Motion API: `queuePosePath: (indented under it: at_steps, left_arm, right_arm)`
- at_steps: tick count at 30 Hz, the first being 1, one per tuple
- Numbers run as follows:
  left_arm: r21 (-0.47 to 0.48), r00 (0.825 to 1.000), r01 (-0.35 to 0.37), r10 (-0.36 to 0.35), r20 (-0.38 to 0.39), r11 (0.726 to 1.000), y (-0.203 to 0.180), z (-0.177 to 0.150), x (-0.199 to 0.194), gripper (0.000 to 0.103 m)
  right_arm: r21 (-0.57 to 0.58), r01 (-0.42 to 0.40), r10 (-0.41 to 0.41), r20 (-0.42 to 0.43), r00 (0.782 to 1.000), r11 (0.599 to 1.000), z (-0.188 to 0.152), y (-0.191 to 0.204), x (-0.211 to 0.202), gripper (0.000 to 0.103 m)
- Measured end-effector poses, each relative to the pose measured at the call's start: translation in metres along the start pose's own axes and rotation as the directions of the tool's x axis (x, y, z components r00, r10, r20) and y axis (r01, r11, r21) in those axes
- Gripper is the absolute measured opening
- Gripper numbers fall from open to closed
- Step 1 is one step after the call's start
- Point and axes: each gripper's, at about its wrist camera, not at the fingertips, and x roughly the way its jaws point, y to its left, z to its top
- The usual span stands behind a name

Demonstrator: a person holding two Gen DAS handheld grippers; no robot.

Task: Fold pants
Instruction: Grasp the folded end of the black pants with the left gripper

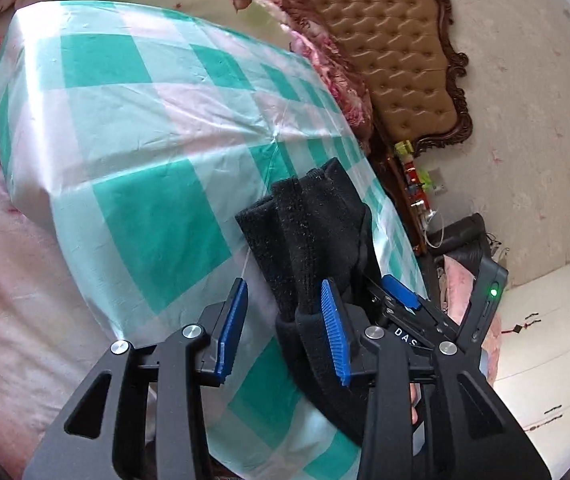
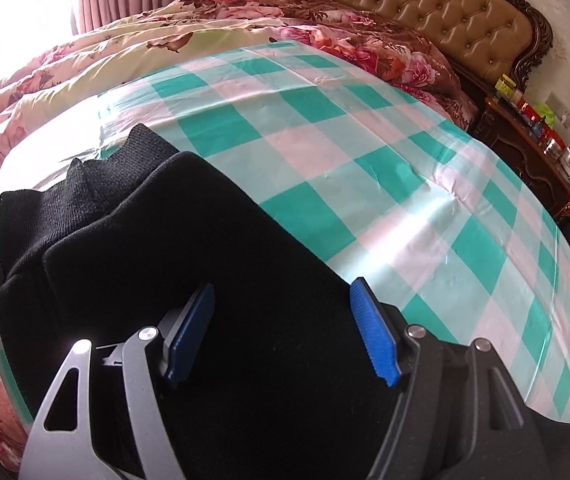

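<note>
Blue-padded left gripper (image 1: 285,324) with jaws spread, nothing between them — black pants (image 1: 317,232) lie bunched just past its right finger, draping over it. Right gripper (image 2: 283,316) is spread wide above the same dark fabric, pads not pressing. Beyond both stretches a green-and-white checkered cover (image 2: 365,168), then a floral quilt (image 2: 325,20) and tufted headboard (image 2: 425,4).

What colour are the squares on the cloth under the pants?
Teal-green and white checks on the cloth, clearest in the right wrist view.
</note>
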Motion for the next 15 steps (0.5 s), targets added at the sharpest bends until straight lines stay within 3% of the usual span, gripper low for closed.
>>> queuePosePath:
  at_steps: [10, 11, 12, 15]
  left_arm:
    - [-0.042, 0.999, -0.036, 0.036, 0.001, 0.998, 0.002, 0.024, 0.012, 0.034]
    - [-0.046, 0.999, -0.035, 0.035, 0.0, 0.998, 0.003, 0.025, 0.014, 0.031]
    - [-0.054, 1.0, -0.029, 0.029, -0.003, 0.998, 0.005, 0.027, 0.015, 0.021]
    - [-0.075, 1.0, 0.014, -0.014, 0.001, 0.997, 0.008, 0.03, 0.016, 0.01]
  right_arm:
    - [-0.004, 0.006, -0.006, 0.003, 1.0, 1.0, 0.0, 0.0, 0.0, 0.07]
    - [-0.004, 0.006, -0.006, 0.002, 1.0, 1.0, 0.0, 0.0, 0.0, 0.07]
    - [-0.004, 0.005, -0.005, 0.002, 1.0, 1.0, 0.0, -0.001, 0.0, 0.07]
    - [0.002, -0.006, 0.006, 0.006, 1.0, 1.0, -0.001, -0.001, -0.001, 0.071]
